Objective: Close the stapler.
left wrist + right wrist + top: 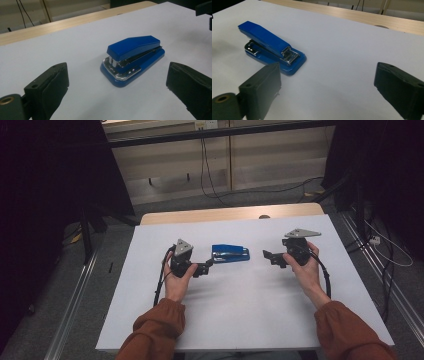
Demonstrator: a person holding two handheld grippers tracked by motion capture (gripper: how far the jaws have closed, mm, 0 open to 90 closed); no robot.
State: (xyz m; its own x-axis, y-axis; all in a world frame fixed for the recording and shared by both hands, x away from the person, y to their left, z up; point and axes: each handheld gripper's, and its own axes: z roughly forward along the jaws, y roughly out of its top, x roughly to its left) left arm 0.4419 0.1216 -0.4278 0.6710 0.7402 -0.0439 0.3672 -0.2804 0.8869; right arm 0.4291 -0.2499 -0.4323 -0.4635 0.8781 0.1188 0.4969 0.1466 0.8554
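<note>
A blue stapler (pixel 230 254) with a chrome mechanism lies flat on the white table top (pixel 240 315), near its middle. My left gripper (pixel 207 266) sits just left of it, pointing at its end, jaws wide apart with nothing between them. In the left gripper view the stapler (pixel 132 58) lies a short way beyond the open left gripper (pixel 117 80). My right gripper (pixel 270 257) is held to the right of the stapler, also open and empty. In the right gripper view the stapler (pixel 272 47) lies ahead and to the left of the right gripper (pixel 328 75).
The white top ends in a wooden strip (pixel 230 213) at the far edge. Beyond it are a grey floor, trailing cables (pixel 210 180) and a pale wall panel. Dark curtains stand on both sides, and metal rails (pixel 75 295) run along the table.
</note>
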